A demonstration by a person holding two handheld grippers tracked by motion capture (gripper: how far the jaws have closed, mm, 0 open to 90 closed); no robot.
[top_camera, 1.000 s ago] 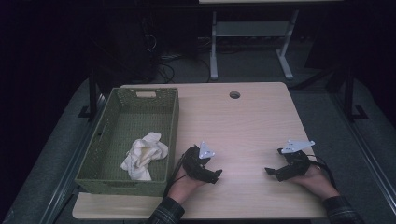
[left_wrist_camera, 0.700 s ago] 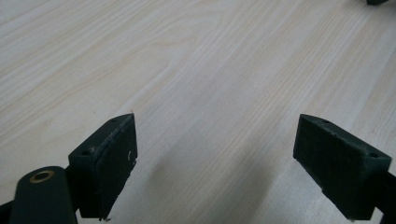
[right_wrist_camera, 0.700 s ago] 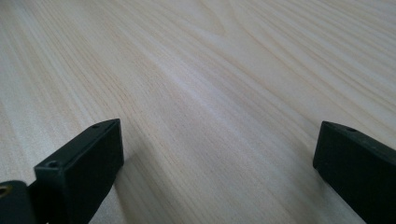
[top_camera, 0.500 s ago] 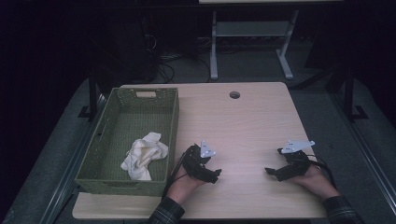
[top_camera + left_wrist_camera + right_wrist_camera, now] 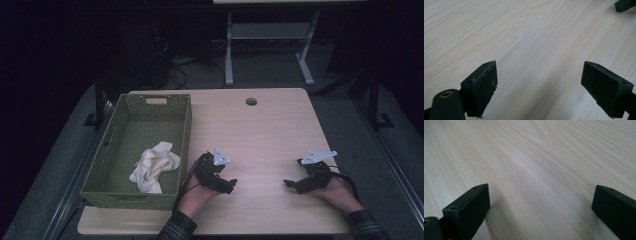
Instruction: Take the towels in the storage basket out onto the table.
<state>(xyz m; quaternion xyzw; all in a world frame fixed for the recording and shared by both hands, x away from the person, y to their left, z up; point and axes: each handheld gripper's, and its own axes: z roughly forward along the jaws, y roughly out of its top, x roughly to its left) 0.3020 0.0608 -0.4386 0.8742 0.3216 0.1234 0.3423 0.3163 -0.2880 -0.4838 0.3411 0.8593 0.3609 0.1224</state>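
A light wooden table [image 5: 260,130] carries a green woven basket [image 5: 184,131] at its left. A crumpled white cloth [image 5: 154,167] lies in the basket's near end. My left gripper [image 5: 229,185] rests on the table just right of the basket, held by a hand, and points right. Its jaws stand wide apart in the left gripper view [image 5: 539,67], with bare wood between them. My right gripper [image 5: 291,184] rests near the front right and points left. It is open too [image 5: 541,188], and holds nothing. The right gripper's tip [image 5: 625,5] shows far off in the left gripper view.
A round cable hole [image 5: 251,101] sits near the table's far edge. Beyond the table stand a white metal frame [image 5: 230,55] and cables on a dark floor. Black rails [image 5: 382,120] flank the table on both sides.
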